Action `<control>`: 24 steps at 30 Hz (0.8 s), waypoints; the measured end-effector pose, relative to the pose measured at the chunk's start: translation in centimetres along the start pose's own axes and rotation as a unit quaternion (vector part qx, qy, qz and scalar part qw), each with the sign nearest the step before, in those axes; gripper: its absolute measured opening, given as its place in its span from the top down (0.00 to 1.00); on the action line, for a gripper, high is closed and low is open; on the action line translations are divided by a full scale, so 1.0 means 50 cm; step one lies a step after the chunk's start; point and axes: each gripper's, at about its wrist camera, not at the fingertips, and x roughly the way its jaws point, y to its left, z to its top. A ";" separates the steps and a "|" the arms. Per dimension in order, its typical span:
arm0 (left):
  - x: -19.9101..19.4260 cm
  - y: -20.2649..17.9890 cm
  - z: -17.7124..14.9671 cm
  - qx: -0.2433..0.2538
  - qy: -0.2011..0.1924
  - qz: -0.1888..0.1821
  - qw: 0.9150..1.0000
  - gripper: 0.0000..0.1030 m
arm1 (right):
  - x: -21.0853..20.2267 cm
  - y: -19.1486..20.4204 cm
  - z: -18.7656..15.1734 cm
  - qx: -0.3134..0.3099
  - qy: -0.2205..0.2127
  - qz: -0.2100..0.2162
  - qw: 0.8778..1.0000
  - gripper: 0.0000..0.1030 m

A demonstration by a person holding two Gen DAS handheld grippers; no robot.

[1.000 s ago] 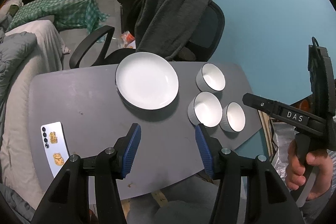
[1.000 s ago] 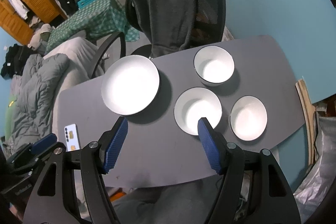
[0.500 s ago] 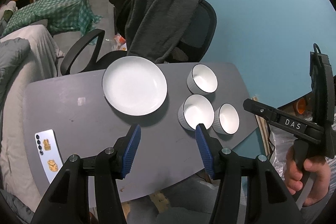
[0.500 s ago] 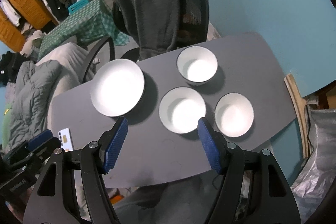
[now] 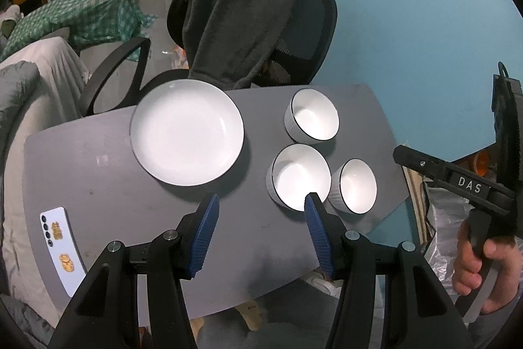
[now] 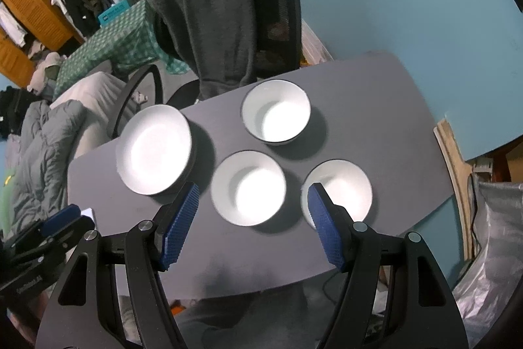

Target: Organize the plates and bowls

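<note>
A white plate (image 5: 187, 131) (image 6: 153, 149) lies at the back left of the grey table (image 5: 98, 185) (image 6: 376, 126). Three white bowls stand to its right: a far bowl (image 5: 312, 114) (image 6: 276, 114), a middle bowl (image 5: 299, 175) (image 6: 248, 187) and a right bowl (image 5: 356, 190) (image 6: 338, 190). My left gripper (image 5: 261, 205) is open and empty, high above the table's front, between the plate and the middle bowl. My right gripper (image 6: 253, 193) is open and empty, high above the middle bowl; it also shows in the left wrist view (image 5: 457, 182).
A white phone (image 5: 62, 247) lies at the table's front left. An office chair draped with a dark fleece (image 5: 235, 12) (image 6: 209, 18) stands behind the table. A bed with a grey quilt (image 6: 36, 152) is at the left. A silver bag (image 6: 490, 251) sits right of the table.
Both grippers have drifted a little over the table, so plate and bowls sit lower left in the right view. Nothing on the table has moved. Both grippers stay open.
</note>
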 end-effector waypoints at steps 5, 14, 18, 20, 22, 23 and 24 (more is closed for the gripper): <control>0.055 -0.032 0.003 -0.004 0.022 0.014 1.000 0.46 | 0.026 -0.047 0.012 -0.005 0.016 0.004 1.000 0.33; 0.161 -0.055 -0.006 -0.029 0.057 0.026 0.998 0.46 | 0.102 -0.097 0.039 -0.057 0.049 0.022 0.997 0.33; 0.211 -0.057 -0.006 -0.041 0.074 0.038 0.996 0.46 | 0.151 -0.099 0.049 -0.093 0.063 0.032 0.993 0.33; 0.237 -0.056 -0.007 -0.050 0.083 0.043 0.994 0.46 | 0.177 -0.096 0.054 -0.107 0.072 0.048 0.990 0.33; 0.259 -0.053 -0.007 -0.058 0.090 0.049 0.993 0.46 | 0.207 -0.091 0.055 -0.118 0.087 0.063 0.987 0.33; 0.270 -0.051 -0.009 -0.061 0.092 0.051 0.993 0.46 | 0.219 -0.090 0.056 -0.122 0.095 0.068 0.986 0.33; 0.280 -0.049 -0.011 -0.064 0.096 0.056 0.992 0.46 | 0.233 -0.087 0.056 -0.127 0.104 0.075 0.984 0.33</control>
